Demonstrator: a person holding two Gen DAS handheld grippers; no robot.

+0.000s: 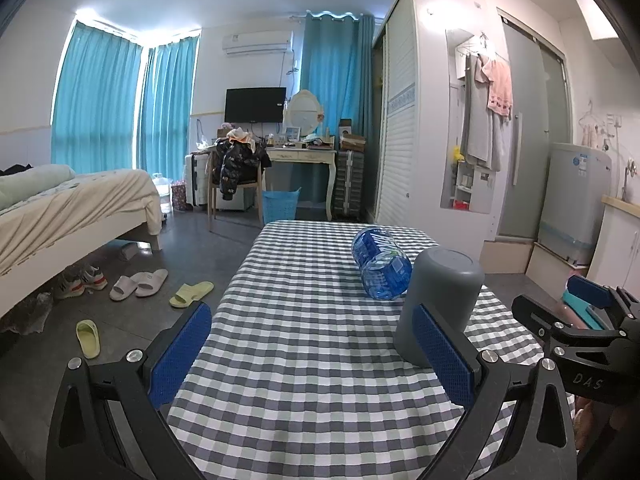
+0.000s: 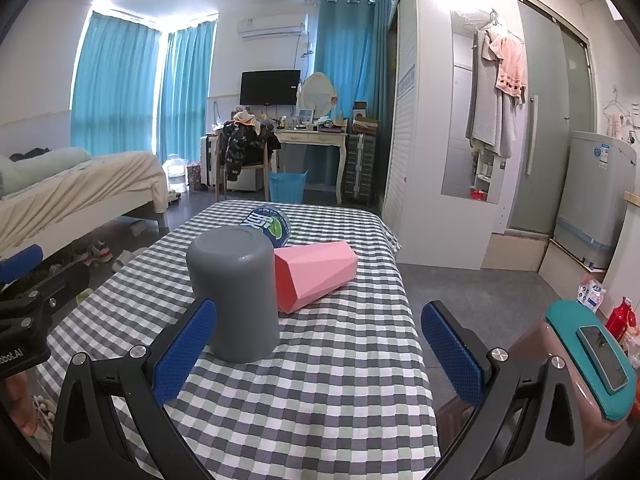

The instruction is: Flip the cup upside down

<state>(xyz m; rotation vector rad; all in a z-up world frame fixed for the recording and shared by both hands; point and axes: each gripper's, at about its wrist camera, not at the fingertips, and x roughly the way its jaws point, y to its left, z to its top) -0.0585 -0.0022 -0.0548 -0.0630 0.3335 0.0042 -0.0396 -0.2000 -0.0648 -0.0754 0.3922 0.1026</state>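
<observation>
A grey cup [image 1: 438, 300] stands upside down, flat base up, on the checked tablecloth [image 1: 304, 320]; it also shows in the right wrist view [image 2: 236, 292]. My left gripper [image 1: 316, 356] is open and empty, its right fingertip [image 1: 436, 340] just in front of the cup. My right gripper [image 2: 320, 352] is open and empty, its left fingertip [image 2: 188, 344] beside the cup's lower left. The right gripper's body shows at the right edge of the left wrist view [image 1: 576, 320].
A pink faceted cup [image 2: 316, 276] lies on its side behind the grey cup. A blue water bottle [image 1: 380, 262] lies on its side further back. The table drops to the floor on both sides. A pink stool with a phone [image 2: 592, 364] stands right.
</observation>
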